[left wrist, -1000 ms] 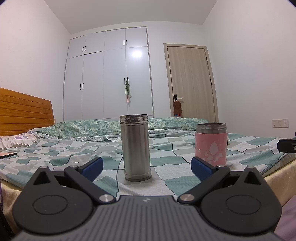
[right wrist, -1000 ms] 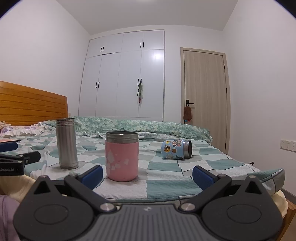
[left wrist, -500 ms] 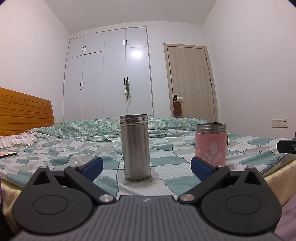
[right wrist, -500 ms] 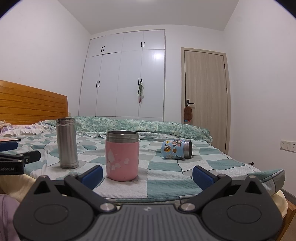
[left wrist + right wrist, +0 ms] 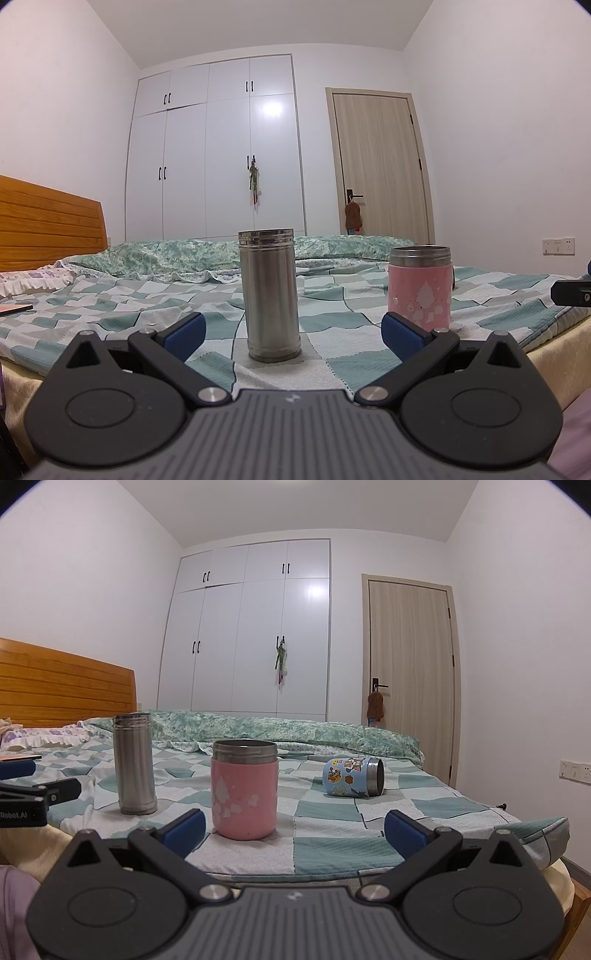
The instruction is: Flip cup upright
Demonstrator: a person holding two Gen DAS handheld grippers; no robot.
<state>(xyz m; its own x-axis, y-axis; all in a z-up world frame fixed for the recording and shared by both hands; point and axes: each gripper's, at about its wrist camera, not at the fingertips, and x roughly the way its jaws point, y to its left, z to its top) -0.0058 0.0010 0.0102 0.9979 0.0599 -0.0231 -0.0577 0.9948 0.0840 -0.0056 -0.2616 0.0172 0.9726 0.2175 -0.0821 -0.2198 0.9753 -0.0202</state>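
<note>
from your left wrist view, your left gripper (image 5: 291, 328) is spread wide and holds nothing, facing a steel flask (image 5: 269, 293) standing on the bed (image 5: 147, 306), with a pink cup (image 5: 420, 286) upright to its right. from your right wrist view, your right gripper (image 5: 293, 825) is spread too, empty; the blue cup (image 5: 352, 777) lies on its side beyond the pink cup.
</note>
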